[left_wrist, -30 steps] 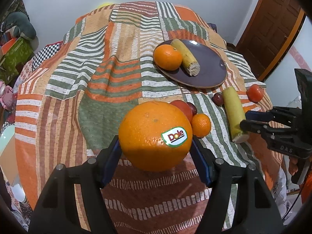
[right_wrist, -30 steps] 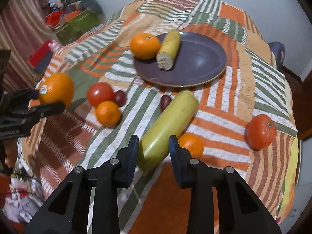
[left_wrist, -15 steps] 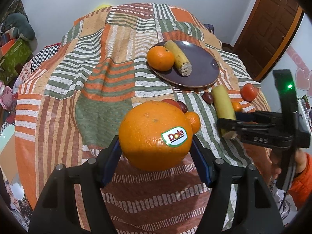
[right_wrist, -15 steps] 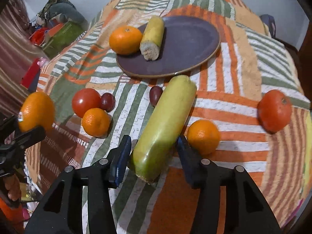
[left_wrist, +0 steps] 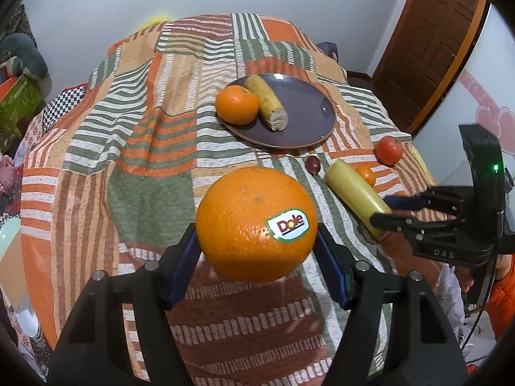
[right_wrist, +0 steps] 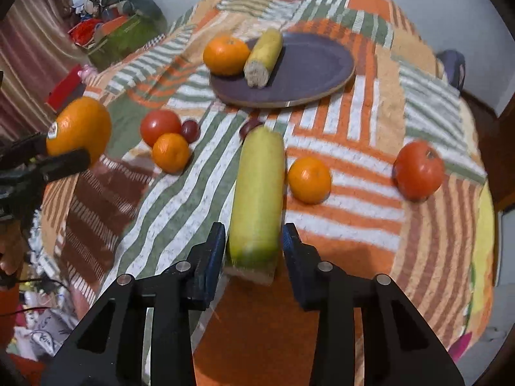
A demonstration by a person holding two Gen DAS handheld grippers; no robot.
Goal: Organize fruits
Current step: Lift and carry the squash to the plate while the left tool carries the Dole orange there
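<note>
My left gripper [left_wrist: 257, 234] is shut on a large orange [left_wrist: 256, 222] with a Dole sticker and holds it above the striped cloth; the same orange [right_wrist: 80, 125] shows at the left of the right wrist view. My right gripper [right_wrist: 253, 234] straddles the near end of a long yellow-green fruit [right_wrist: 257, 186] lying on the cloth. Its jaws are closing, with thin gaps still showing on both sides of the fruit. A dark plate [right_wrist: 315, 61] further back carries an orange [right_wrist: 225, 54] and a yellow stub of fruit [right_wrist: 264, 54].
Loose on the cloth lie a tomato [right_wrist: 160, 127], a small orange [right_wrist: 170, 152] and a dark grape [right_wrist: 190, 130] on the left. Another small orange [right_wrist: 309, 180] and a tomato [right_wrist: 418, 170] lie on the right. The table drops off close to both grippers.
My right gripper has moved forward so the long fruit's end now lies between its fingers; the jaws widened, then narrowed. The left gripper has shifted a little with the orange.
</note>
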